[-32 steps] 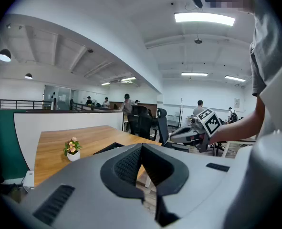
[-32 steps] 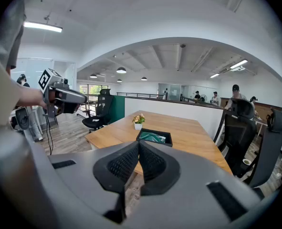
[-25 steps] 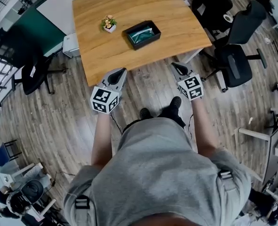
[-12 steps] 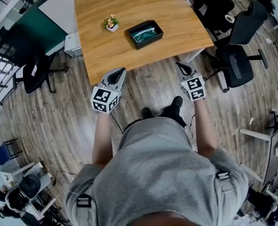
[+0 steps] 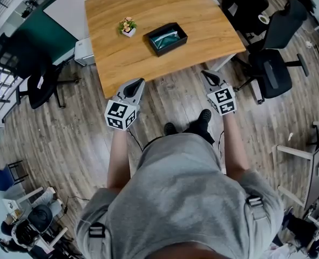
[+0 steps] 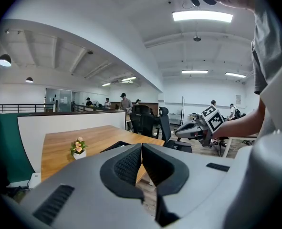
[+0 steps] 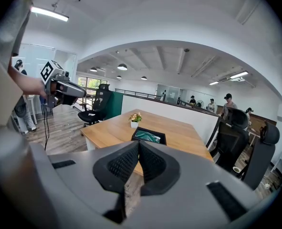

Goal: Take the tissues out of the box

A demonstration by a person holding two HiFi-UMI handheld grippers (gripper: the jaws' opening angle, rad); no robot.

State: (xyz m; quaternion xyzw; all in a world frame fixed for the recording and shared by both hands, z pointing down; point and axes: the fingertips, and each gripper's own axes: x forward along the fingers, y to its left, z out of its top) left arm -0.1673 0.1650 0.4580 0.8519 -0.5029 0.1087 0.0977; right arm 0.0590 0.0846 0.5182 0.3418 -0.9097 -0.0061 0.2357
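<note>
2 grippers, both empty: left gripper [image 5: 138,84] has its jaws pressed together with nothing between the pads, and right gripper [image 5: 205,75] is the same, closed on air. Both hang over the wood floor [image 5: 67,144] just short of the near edge of the table [image 5: 127,63], pointed toward it, well apart from the target. 1 black box [image 5: 172,48] sits on the table top, about mid-table and slightly right, with 1 small flower pot [image 5: 126,27] just left and a bit farther. Tissues [image 5: 165,38] lie inside the box, seen as 1 teal, shiny-looking pack or wad; can't tell if more than 1 piece. Handling guess: very light, soft, crushes easily, wrap may be slippery, not fragile. Best hold is probably a pinch on a raised fold or the top edge near the middle, jaws coming down from above inside the walls. Box also looks light and shallow, so it may lift or slide along; likely 1 gripper should pin the box rim while the other pulls. Jaws must open before reaching in. Count: 1 table, 1 box, 1 pot, 2 grippers.
</note>
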